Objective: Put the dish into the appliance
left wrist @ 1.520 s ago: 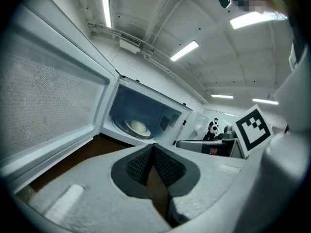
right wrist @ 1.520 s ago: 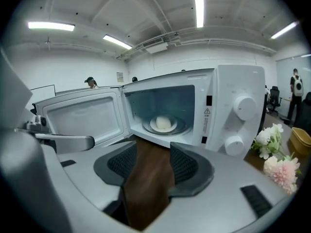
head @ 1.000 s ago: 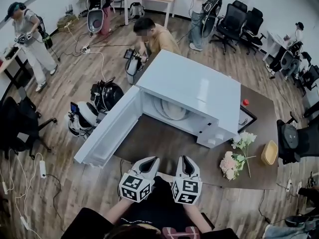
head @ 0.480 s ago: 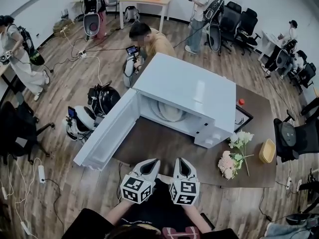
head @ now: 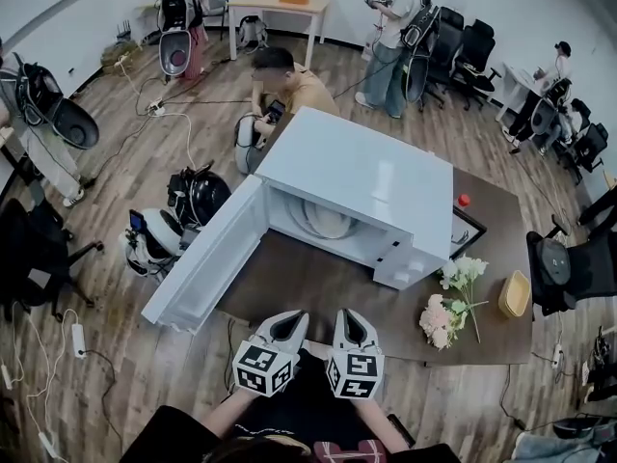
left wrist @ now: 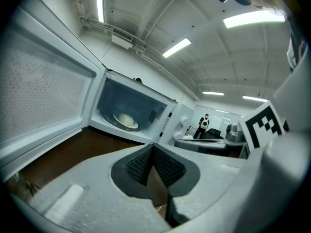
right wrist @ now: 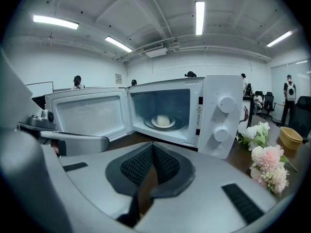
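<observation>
A white microwave (head: 366, 186) stands on the brown table (head: 318, 278) with its door (head: 207, 258) swung wide open to the left. Inside it, a white dish with a pale round bun (right wrist: 164, 121) rests on the turntable; the dish (left wrist: 127, 121) shows in the left gripper view too, and as a white rim (head: 323, 222) from the head view. Both grippers hover side by side at the table's near edge, in front of the open microwave. My left gripper (head: 287, 328) is shut and holds nothing. My right gripper (head: 349, 325) is shut too, with nothing between its jaws.
A bunch of pale flowers (head: 451, 302) and a small yellow basket (head: 515, 295) lie on the table's right part, with a framed picture (head: 468, 228) behind the microwave. Several people, office chairs and bags with cables stand on the wooden floor around.
The view has shifted slightly; the grippers stay at the table's near edge. People in the background have moved about.
</observation>
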`<act>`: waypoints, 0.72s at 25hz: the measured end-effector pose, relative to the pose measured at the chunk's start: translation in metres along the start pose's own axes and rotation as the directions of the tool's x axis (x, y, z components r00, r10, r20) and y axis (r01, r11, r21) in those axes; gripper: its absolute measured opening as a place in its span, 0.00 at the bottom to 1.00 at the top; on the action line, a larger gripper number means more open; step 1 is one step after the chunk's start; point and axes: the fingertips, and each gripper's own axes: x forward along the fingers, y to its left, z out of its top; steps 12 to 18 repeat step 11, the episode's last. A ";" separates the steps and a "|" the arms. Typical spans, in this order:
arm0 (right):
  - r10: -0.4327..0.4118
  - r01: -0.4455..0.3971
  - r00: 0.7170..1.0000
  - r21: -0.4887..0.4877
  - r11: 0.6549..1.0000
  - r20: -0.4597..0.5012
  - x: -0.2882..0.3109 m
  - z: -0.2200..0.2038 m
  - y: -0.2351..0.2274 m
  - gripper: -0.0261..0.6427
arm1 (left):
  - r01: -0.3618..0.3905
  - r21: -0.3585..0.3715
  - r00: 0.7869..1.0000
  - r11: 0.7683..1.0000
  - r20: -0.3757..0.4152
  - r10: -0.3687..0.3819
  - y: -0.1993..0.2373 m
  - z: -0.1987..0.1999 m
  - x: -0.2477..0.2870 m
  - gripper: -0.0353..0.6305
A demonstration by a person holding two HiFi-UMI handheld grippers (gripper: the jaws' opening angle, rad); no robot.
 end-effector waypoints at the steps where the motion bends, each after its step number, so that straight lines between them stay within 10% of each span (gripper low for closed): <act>1: -0.002 0.002 1.000 -0.006 1.000 0.001 0.000 0.000 0.000 0.05 | 0.002 0.001 1.000 1.000 0.000 -0.002 0.000 0.000 0.001 0.07; 18: 0.003 -0.003 1.000 -0.022 1.000 -0.001 -0.004 -0.001 0.002 0.05 | 0.005 0.009 1.000 1.000 -0.003 -0.005 -0.002 0.000 -0.001 0.07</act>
